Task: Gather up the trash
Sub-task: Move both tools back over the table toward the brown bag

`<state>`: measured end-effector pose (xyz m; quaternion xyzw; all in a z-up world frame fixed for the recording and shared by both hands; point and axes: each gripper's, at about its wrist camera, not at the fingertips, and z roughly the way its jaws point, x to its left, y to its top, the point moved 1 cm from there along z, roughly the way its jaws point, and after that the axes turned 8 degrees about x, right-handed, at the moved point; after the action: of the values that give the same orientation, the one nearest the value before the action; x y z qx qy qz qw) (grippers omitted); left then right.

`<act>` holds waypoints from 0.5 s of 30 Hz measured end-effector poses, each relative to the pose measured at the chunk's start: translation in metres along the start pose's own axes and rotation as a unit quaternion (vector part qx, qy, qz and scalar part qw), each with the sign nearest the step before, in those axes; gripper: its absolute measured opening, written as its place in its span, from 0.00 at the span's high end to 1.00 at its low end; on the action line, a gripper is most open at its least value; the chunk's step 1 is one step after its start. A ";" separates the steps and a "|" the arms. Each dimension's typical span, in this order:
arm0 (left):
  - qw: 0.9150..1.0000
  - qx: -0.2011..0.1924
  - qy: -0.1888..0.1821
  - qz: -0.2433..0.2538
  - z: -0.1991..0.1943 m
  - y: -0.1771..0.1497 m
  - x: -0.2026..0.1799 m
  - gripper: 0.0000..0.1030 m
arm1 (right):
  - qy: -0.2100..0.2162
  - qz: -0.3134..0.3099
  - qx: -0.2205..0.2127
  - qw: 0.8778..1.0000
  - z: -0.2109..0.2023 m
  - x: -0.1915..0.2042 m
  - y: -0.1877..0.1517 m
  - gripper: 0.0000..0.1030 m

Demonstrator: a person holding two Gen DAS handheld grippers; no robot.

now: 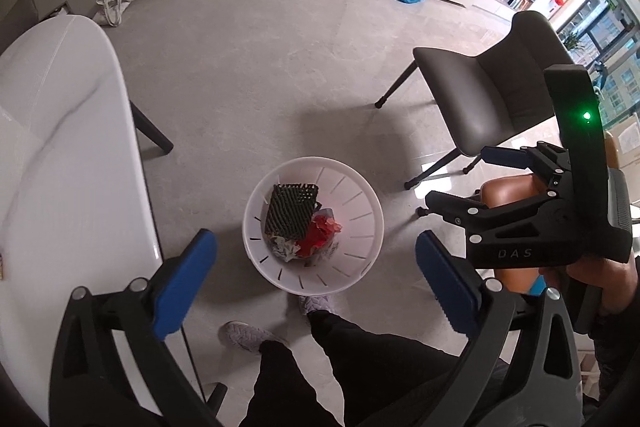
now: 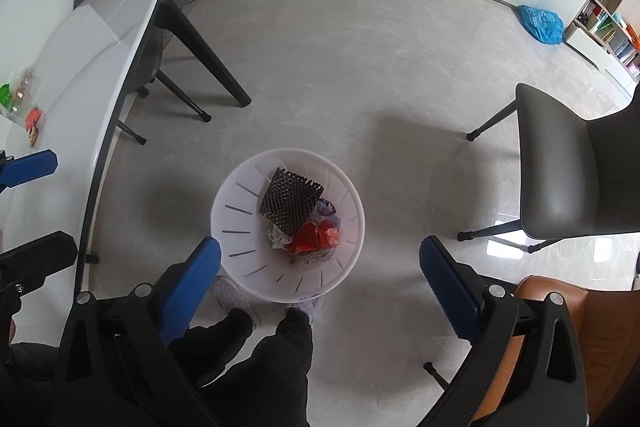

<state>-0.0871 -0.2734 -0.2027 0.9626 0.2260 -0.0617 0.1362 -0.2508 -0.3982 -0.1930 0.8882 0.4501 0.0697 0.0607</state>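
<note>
Floor: white bin holds black mesh, red wrapper.
Left hand-held gripper: wide open, empty.
Right hand-held gripper: wide open, empty.
Left: scraps on worktop.

Bright daylight from windows right of both grippers; soft shadows on glossy grey tile floor, heavy fisheye warping, dark corners.

"DAS" on right tool
</note>
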 end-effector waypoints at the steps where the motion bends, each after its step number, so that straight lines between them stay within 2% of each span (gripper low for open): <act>1: 1.000 -0.001 0.002 -0.002 0.001 0.001 0.001 0.08 | 0.000 -0.003 -0.001 1.000 0.000 0.003 0.001 0.04; 10: 0.997 -0.027 0.036 -0.057 -0.025 -0.015 0.045 0.08 | 0.018 -0.037 -0.019 0.999 -0.008 0.042 0.019 0.04; 15: 0.989 -0.057 0.075 -0.116 -0.053 -0.035 0.090 0.08 | 0.048 -0.066 -0.039 0.996 -0.020 0.087 0.037 0.04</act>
<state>-0.0202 -0.1904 -0.1768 0.9225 0.3488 0.0081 0.1653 -0.1743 -0.3491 -0.1615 0.8490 0.5072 0.1260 0.0780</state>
